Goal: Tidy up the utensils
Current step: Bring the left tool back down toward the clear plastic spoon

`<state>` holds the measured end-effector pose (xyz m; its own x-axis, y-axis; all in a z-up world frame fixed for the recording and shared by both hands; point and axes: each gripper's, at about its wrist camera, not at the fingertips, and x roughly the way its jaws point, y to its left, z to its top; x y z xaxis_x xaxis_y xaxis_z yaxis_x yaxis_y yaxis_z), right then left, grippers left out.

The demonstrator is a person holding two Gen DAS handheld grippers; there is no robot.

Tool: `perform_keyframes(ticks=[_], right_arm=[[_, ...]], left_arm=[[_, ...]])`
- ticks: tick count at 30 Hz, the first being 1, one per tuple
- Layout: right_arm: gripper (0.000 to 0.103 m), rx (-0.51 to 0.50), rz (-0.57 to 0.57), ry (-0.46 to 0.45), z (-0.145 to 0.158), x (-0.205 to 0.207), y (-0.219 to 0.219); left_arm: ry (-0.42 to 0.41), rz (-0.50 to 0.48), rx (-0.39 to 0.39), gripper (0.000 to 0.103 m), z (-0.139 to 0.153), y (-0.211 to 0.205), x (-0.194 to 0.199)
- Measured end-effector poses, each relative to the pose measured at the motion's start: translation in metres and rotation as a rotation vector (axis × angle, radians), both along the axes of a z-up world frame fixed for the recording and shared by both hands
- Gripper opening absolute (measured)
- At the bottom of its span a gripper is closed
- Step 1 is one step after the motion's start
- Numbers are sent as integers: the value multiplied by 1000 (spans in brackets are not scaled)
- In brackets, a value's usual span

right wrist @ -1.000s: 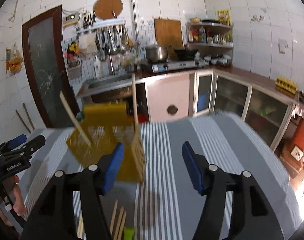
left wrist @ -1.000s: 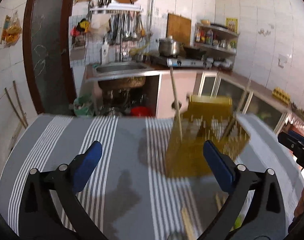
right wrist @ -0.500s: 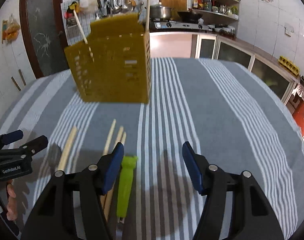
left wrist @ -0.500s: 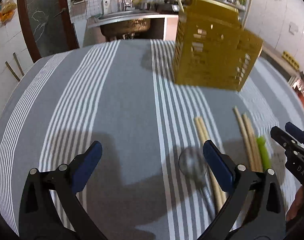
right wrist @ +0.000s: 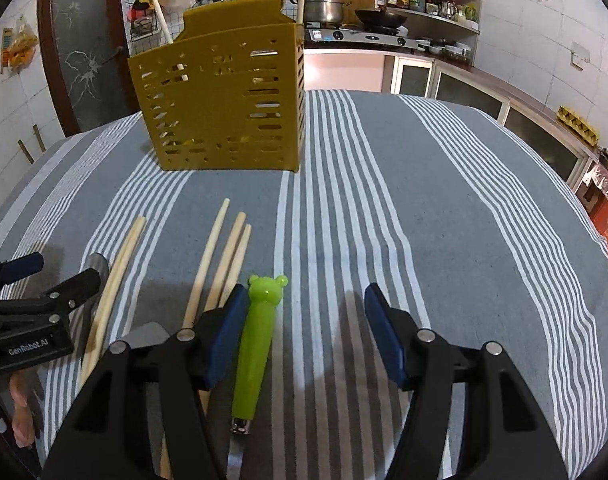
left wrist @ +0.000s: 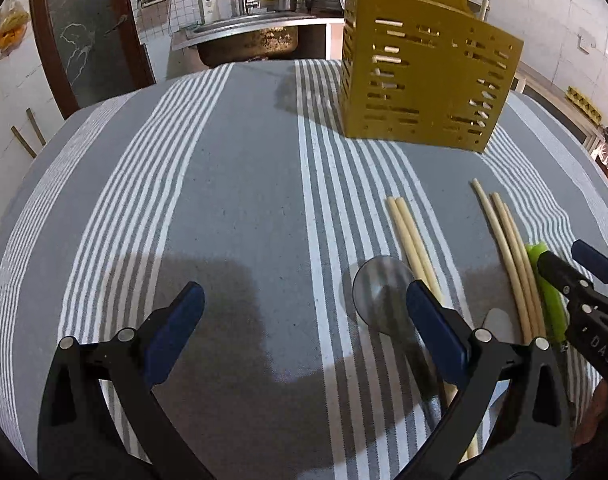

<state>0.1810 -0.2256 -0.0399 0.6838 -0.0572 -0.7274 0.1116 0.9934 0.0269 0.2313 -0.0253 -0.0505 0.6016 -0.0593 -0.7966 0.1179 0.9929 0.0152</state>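
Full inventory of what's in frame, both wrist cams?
utensil holder: 1, mustard yellow, slotted, far on cloth, two sticks standing in it
chopsticks: 5, pale wood, flat on cloth; pair left, three right
green-handled utensil: 1, lime, bear-shaped end, beside the three
spoon: 1, metal, by the pair
tablecloth: 1, grey with white stripes
left gripper: black, blue pads, jaws open, empty
right gripper: same, jaws open, empty

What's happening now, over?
Both grippers, left and right, open, empty. Chopsticks, spoon, green-handled utensil lie before yellow holder. Nothing blocking.
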Motion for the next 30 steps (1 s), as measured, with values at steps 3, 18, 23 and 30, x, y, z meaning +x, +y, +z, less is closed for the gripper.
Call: perform_keyframes(ticks=[3, 18, 23, 30], right_arm=[[60, 9, -5, 13, -3, 0, 0], [57, -1, 10, 37, -7, -1, 1], [57, -22, 14, 34, -4, -3, -3], [57, -21, 1, 43, -2, -3, -10]], left_arm=[[5, 6, -8, 98, -2, 1, -1], [16, 4, -19, 98, -6, -5, -5], [-5, -14, -1, 98, -3, -11, -12], [4, -30, 25, 98, -5, -21, -18]])
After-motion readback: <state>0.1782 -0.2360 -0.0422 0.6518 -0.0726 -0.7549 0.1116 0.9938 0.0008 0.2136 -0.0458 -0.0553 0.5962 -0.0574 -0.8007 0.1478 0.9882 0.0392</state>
